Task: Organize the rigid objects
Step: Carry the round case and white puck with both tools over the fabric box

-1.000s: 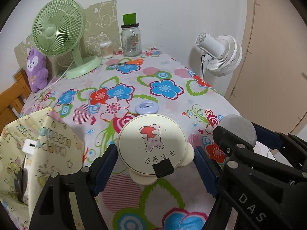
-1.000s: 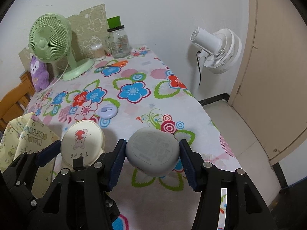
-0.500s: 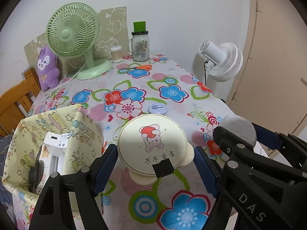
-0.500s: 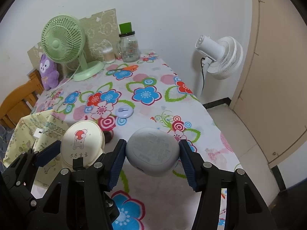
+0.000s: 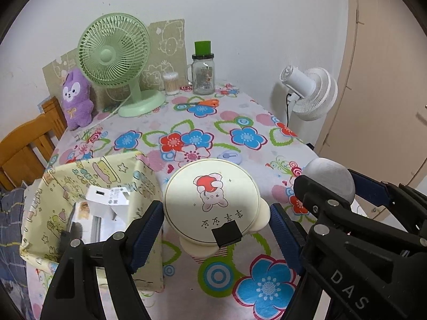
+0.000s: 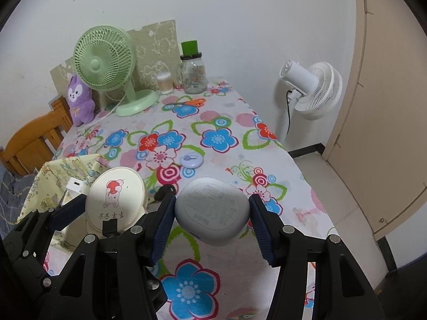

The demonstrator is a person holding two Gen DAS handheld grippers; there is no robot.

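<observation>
My left gripper (image 5: 214,213) is shut on a cream round case with a bunny print (image 5: 210,200), held above the flowered tablecloth (image 5: 240,136). Just right of it, my right gripper (image 6: 212,210) is shut on a grey rounded case (image 6: 213,208), also off the table. The right wrist view shows the cream case (image 6: 114,200) to the left, over the edge of a yellow patterned box (image 5: 53,194). A white charger (image 5: 104,200) lies inside that box. A small lilac round thing (image 6: 191,160) lies on the cloth beyond both cases.
At the back stand a green desk fan (image 5: 114,53), a purple plush (image 5: 76,98), a glass jar (image 5: 203,74) and orange scissors (image 5: 205,102). A white fan (image 5: 312,96) stands off the table's right edge, a wooden chair (image 5: 26,144) at left. A small black item (image 6: 164,190) lies near the box.
Both grippers have risen and drawn back together, each still holding its case. The table looks farther off and more of the yellow box shows.
</observation>
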